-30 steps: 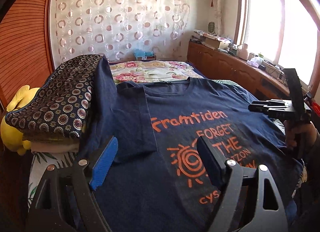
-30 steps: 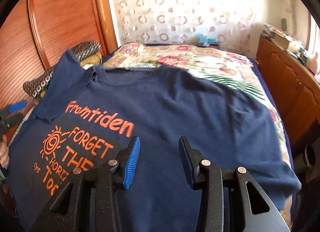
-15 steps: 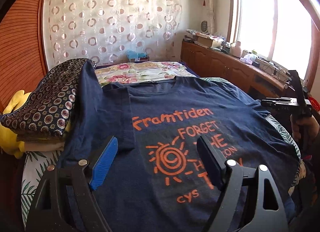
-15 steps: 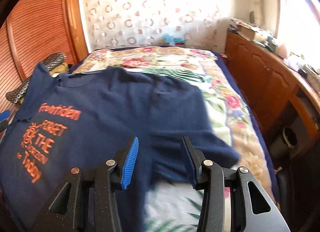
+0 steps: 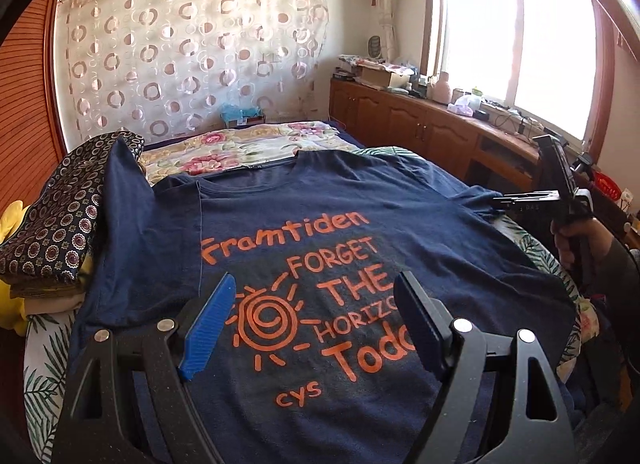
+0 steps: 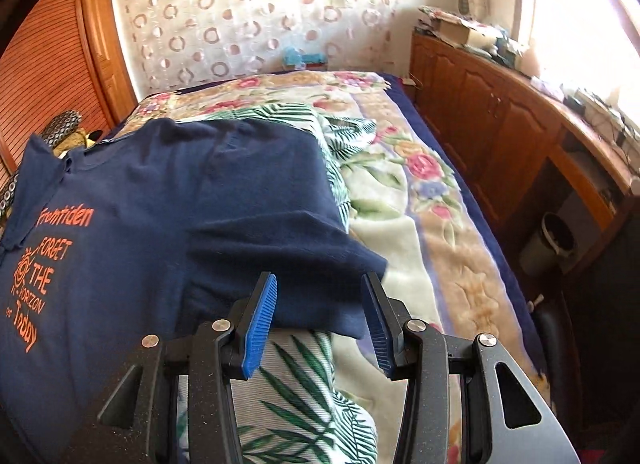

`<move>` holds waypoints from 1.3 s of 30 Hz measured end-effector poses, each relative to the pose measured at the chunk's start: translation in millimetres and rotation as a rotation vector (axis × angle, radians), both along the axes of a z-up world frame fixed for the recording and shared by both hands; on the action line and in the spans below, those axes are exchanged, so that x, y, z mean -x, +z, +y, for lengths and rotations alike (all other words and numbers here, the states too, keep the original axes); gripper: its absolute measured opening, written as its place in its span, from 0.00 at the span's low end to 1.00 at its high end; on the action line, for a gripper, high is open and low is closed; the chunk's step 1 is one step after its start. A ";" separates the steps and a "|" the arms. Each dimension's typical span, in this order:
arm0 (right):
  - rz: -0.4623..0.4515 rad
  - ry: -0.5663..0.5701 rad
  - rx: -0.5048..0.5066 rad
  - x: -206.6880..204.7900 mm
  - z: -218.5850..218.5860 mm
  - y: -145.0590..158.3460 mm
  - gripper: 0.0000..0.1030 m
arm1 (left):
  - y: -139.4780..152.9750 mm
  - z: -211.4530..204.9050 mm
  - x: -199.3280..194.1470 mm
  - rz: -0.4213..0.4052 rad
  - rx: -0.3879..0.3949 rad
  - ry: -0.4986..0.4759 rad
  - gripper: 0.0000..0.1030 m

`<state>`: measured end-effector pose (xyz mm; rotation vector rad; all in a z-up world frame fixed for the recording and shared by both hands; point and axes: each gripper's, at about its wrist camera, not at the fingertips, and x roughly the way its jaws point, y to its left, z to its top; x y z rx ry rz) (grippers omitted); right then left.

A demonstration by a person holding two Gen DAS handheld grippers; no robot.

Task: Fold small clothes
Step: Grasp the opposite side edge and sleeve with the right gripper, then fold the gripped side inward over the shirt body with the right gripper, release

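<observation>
A navy T-shirt (image 5: 340, 200) with orange print lies face up, spread flat on the bed. My left gripper (image 5: 316, 276) hangs open above the printed sun, holding nothing. The shirt's left sleeve (image 5: 120, 184) rests up against a folded patterned stack (image 5: 60, 220). In the right wrist view the T-shirt (image 6: 160, 192) fills the left side, and its right sleeve (image 6: 304, 260) reaches out over the bedding. My right gripper (image 6: 320, 276) is open just above that sleeve's hem, pads apart from the cloth. The left wrist view shows the right gripper (image 5: 520, 197) side-on, held by a hand (image 5: 576, 240).
A leaf-print sheet (image 6: 304, 392) and a floral blanket (image 6: 424, 168) cover the bed. Wooden cabinets (image 5: 420, 124) with clutter on top run along the right under the window. A bin (image 6: 552, 240) stands on the floor beside the bed. A yellow plush (image 5: 12, 304) lies under the folded stack.
The right gripper has swung right, from over the shirt's body to its right sleeve at the bed's side. The left gripper has shifted right, so the print now sits between its fingers.
</observation>
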<state>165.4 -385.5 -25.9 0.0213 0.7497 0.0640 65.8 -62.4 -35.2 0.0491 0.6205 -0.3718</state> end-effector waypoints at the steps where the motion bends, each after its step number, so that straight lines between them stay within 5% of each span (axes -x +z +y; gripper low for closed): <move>1: 0.005 -0.003 -0.005 -1.9 0.7 1.4 0.44 | -1.2 -0.9 -0.7 0.004 0.000 -0.002 0.79; 13: 0.060 0.026 -0.215 -15.5 -13.5 -2.9 0.44 | -3.9 -3.3 0.3 0.017 0.010 -0.013 0.79; 18: 0.029 0.068 -0.176 -13.0 -14.5 -3.2 0.09 | -7.8 -0.6 -0.8 0.031 0.015 -0.006 0.79; 20: 0.006 0.066 -0.126 -9.7 -14.5 -0.6 0.03 | -9.3 0.9 -0.9 0.036 0.023 -0.003 0.79; 31: -0.150 0.236 -0.136 15.7 35.1 44.8 0.01 | -15.9 1.1 -1.1 0.059 0.032 -0.002 0.80; 39: -0.120 0.436 -0.091 38.4 104.8 35.3 0.01 | -14.6 -0.3 0.0 0.055 0.030 -0.004 0.79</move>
